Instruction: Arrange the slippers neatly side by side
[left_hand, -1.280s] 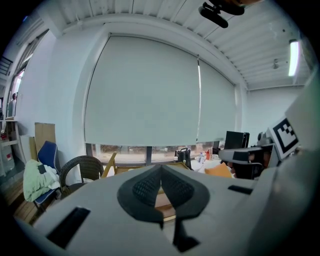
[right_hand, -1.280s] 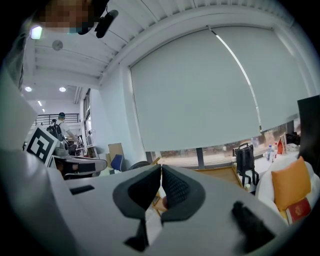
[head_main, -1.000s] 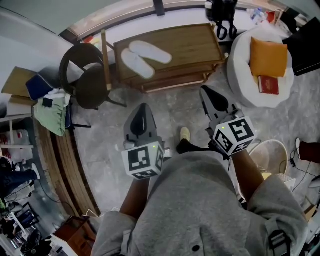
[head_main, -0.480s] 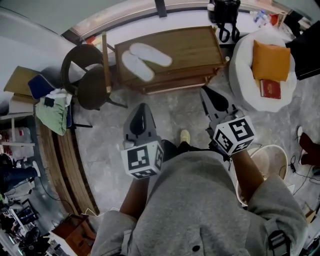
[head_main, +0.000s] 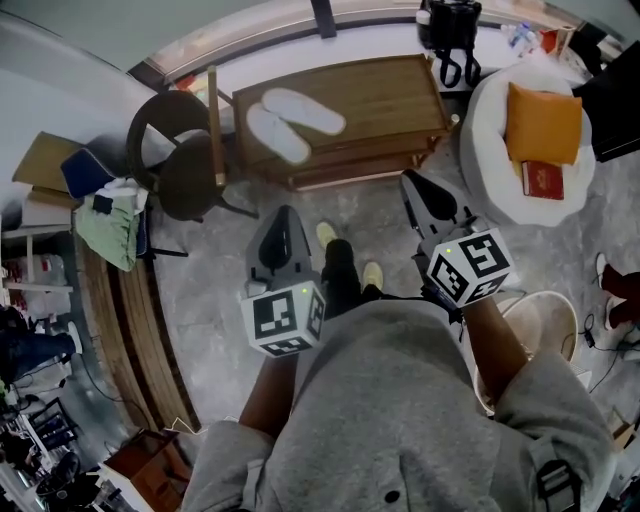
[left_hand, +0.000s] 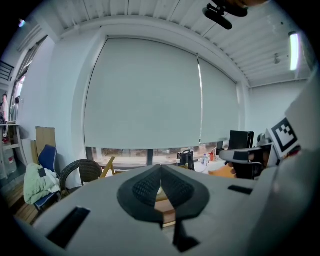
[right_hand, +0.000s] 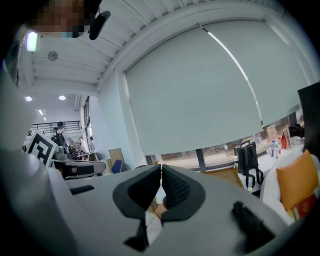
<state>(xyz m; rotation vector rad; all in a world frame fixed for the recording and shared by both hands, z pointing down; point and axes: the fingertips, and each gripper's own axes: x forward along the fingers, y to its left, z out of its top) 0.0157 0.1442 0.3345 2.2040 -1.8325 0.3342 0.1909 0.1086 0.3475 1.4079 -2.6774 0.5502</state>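
Note:
Two white slippers lie on the left part of a low wooden table (head_main: 390, 95): one slipper (head_main: 303, 108) is angled across, the other slipper (head_main: 277, 132) lies just below it, toes apart and heels close. My left gripper (head_main: 285, 215) hangs over the floor, short of the table, shut and empty. Further right, my right gripper (head_main: 412, 182) is also shut with nothing held, near the table's front right. In the left gripper view the left gripper (left_hand: 161, 172) has its jaws closed together; in the right gripper view the right gripper (right_hand: 161, 172) shows the same.
A dark round chair (head_main: 180, 160) stands left of the table. A white armchair (head_main: 480, 120) with an orange cushion (head_main: 541, 120) sits at the right, a black bag (head_main: 452, 30) behind the table. The person's legs and shoes (head_main: 340, 265) are between the grippers.
The person's left foot has stepped forward between the grippers. Both grippers stay shut and nearly still; the slippers have not moved.

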